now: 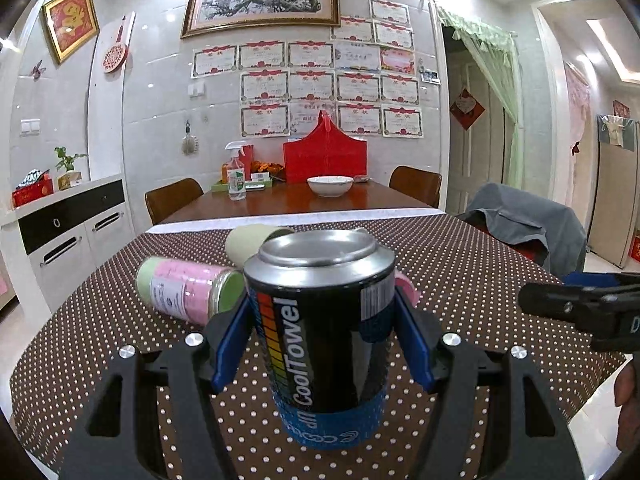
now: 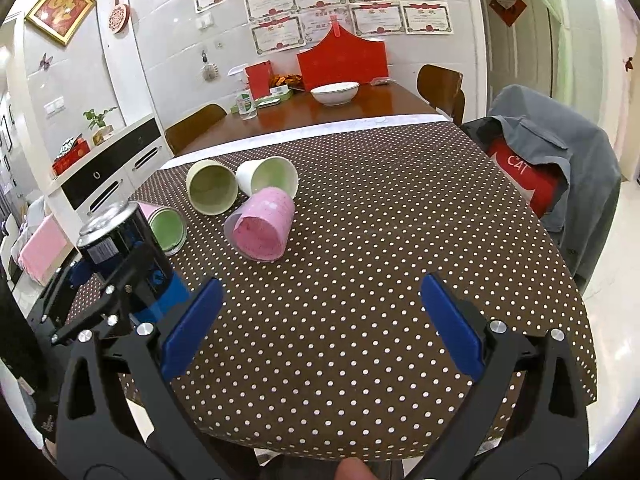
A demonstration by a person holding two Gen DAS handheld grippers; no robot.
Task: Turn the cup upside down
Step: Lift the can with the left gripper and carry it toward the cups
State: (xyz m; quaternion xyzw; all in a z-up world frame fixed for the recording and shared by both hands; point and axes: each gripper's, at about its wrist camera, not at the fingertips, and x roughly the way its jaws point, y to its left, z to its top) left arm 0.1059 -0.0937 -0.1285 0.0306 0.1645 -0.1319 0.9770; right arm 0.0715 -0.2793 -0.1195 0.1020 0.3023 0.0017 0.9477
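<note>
My left gripper (image 1: 322, 332) is shut on a black CoolTowel can-shaped cup (image 1: 320, 320) with a silver end up and a blue band at the bottom; it stands upside down on the dotted tablecloth (image 1: 460, 280). In the right wrist view the same cup (image 2: 120, 240) sits at the left, held by the left gripper (image 2: 120, 280). My right gripper (image 2: 320, 320) is open and empty above the cloth near the table's front edge. It shows in the left wrist view (image 1: 580, 308) at the right.
Several cups lie on their sides behind the can: a pink-labelled green one (image 2: 166, 226), a pink one (image 2: 262, 226), a pale green one (image 2: 212, 192) and a white one (image 2: 270, 178). A chair with a grey jacket (image 2: 552, 160) stands at the right. A white bowl (image 2: 334, 92) sits on the far table.
</note>
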